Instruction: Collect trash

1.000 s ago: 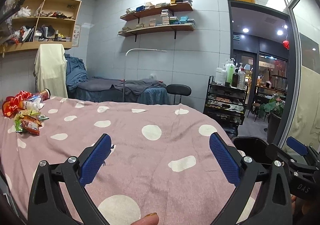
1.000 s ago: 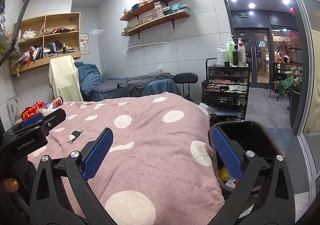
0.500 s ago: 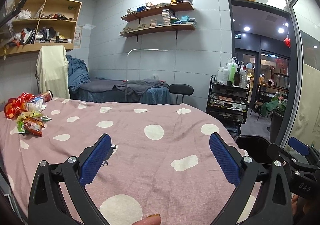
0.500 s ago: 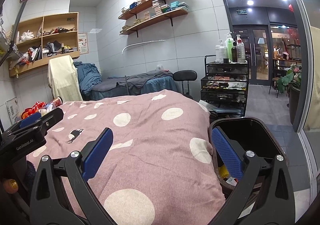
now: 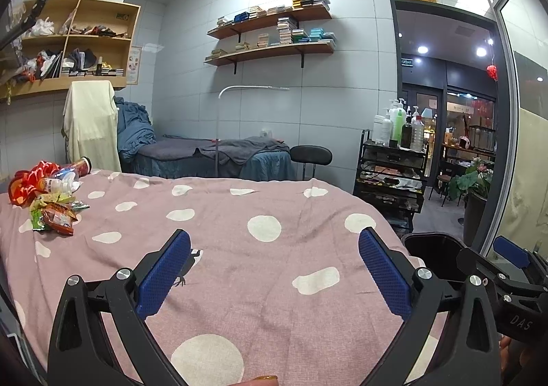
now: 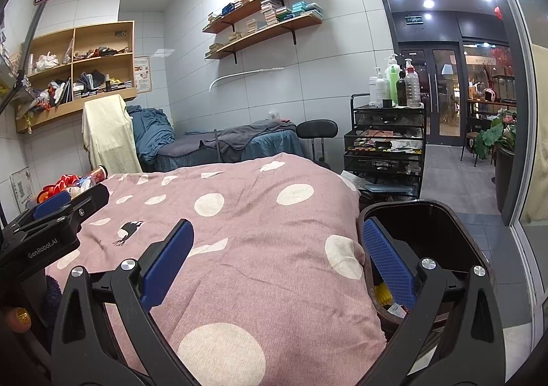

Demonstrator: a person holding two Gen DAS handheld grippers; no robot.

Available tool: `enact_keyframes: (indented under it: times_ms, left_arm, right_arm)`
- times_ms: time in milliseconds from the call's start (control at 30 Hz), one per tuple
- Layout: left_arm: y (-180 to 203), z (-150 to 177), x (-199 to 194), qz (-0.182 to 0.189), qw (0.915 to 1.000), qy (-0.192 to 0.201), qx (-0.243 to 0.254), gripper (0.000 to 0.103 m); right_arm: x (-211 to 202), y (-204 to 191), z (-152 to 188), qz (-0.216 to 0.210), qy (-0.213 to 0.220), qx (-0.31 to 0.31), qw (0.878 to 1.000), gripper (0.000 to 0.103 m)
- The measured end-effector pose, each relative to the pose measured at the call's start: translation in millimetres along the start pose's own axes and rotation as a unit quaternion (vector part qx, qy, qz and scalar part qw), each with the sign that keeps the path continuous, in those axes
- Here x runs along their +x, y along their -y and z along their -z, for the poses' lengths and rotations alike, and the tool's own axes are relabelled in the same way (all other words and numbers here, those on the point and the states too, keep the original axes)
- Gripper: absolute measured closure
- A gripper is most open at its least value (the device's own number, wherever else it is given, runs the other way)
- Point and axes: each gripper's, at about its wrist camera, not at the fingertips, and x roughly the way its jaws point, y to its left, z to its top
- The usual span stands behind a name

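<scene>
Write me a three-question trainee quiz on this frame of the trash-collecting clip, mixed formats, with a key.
1. True or false: the left gripper is shut on a wrapper.
2. Multiple choice: where does the trash pile lie? A) at the bed's far left, beyond both grippers; B) between the right gripper's fingers; C) on the black cart.
3. Fill in: the dark bin stands off the bed's ___ edge, beside the right gripper.

Key: 1 false, both grippers are open and hold nothing. 2 A, on the polka-dot bedspread. 3 right.
</scene>
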Motion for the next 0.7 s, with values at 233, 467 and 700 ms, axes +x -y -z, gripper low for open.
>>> enact_keyframes:
  times_ms: [233, 467, 700]
  left_arm:
    - [2.9, 0.0, -1.1, 0.000, 1.0000, 0.002, 0.003, 0.005]
    - [4.5, -0.1, -0.8, 0.003, 1.0000, 0.001, 0.003, 0.005]
    - [4.7, 0.2, 0.1, 0.006, 1.0000, -0.001, 0.002, 0.005]
  right_arm:
    - [-0.1, 0.0, -0.2, 0.000, 0.000, 0.000, 1.000, 0.005]
    - [-0.3, 0.2, -0.4, 0.000, 0.000, 0.000, 1.000, 0.006]
    - [0.6, 1.4, 2.3, 0.001, -0.003, 0.002, 1.000, 0.006]
